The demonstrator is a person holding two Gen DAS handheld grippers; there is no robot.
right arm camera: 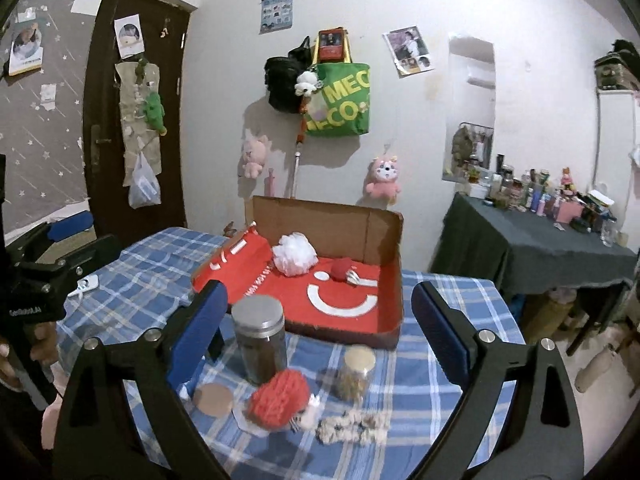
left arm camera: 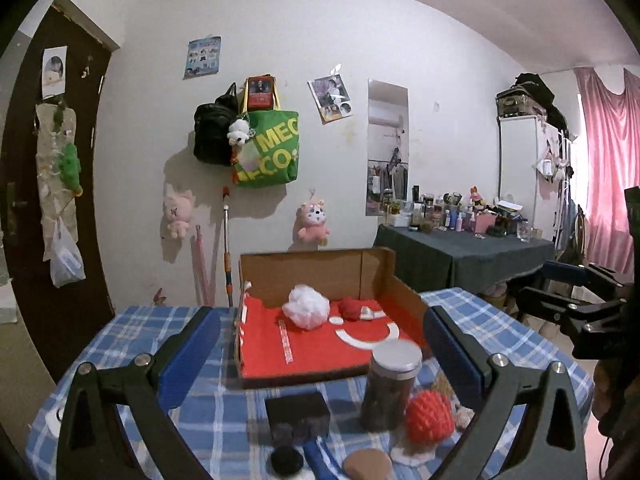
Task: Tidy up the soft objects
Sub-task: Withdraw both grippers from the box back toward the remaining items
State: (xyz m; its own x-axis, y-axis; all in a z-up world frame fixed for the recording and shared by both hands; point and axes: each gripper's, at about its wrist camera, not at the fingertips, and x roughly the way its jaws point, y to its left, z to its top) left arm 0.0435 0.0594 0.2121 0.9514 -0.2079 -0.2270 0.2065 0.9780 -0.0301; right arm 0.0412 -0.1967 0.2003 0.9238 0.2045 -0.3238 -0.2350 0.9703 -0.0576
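Right wrist: red knitted ball (right arm camera: pixel 279 399) between fingers (right arm camera: pixel 197 334).

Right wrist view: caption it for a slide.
Open right gripper hovers over red knitted ball and jars, facing cardboard box holding white pouf.

A dark lidded jar (right arm camera: pixel 259 340) stands near on the checked surface (right arm camera: pixel 420 372), a smaller cork-topped jar (right arm camera: pixel 355 372) right of it, green tote bag (right arm camera: pixel 339 98) on the far wall

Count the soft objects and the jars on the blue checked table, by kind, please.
Soft objects in the box: 2, white mesh puff and small red ball.
Soft objects outside the box: 2, red knitted ball and beige fluffy band.
Jars: 2, dark jar and small jar.
Total: 6.
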